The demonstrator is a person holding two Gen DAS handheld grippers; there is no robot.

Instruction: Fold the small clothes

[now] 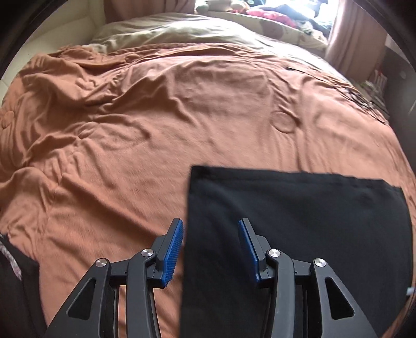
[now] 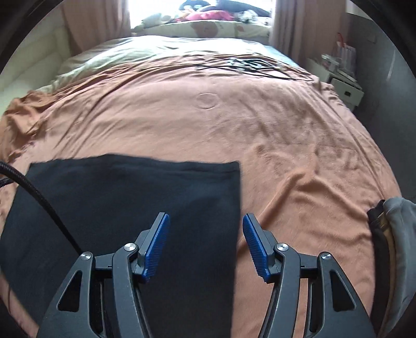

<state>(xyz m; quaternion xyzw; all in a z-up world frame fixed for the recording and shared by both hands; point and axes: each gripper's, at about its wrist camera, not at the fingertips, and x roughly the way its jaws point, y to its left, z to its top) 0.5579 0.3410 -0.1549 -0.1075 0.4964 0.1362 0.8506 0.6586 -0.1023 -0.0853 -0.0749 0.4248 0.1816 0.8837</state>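
Home bedroom: bed (image 2: 234, 124), curtains (image 2: 96, 23).

Left gripper (image 1: 210, 240) above a folded black garment (image 1: 299, 221)

Its blue-padded jaws stand apart, gripping nothing; the garment's left edge runs between the fingers, the cloth spreading past the right finger across the rumpled orange bedspread (image 1: 156, 117).

1. A black garment (image 1: 299, 221) (image 2: 130, 208), folded into a flat rectangle with straight edges and square far corners.
2. It lies smooth on the orange bedspread (image 1: 156, 117), near the bed's near edge.
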